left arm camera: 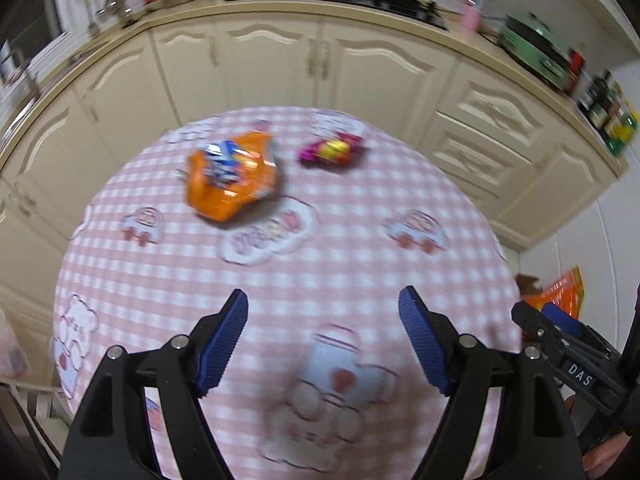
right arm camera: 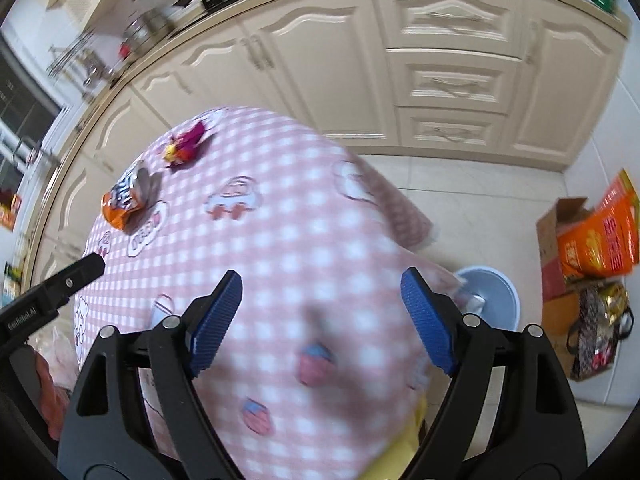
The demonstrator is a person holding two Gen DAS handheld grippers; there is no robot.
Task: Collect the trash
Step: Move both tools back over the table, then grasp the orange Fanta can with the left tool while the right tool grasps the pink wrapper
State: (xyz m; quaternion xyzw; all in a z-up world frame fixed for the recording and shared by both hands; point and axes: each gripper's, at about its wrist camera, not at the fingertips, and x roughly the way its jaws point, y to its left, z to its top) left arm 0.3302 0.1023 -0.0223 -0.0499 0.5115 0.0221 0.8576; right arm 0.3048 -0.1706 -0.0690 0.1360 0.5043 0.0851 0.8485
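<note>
An orange crumpled snack bag lies on the far part of the pink checked table. A purple and yellow wrapper lies to its right. Both also show in the right wrist view, the orange bag and the purple wrapper, at the table's far left. My left gripper is open and empty above the near table. My right gripper is open and empty over the table's right part. A pale blue bin stands on the floor by the table's right edge.
Cream kitchen cabinets run behind the table. A cardboard box with an orange package and a patterned bag sit on the floor at right. The right gripper's tip shows at the left view's right edge.
</note>
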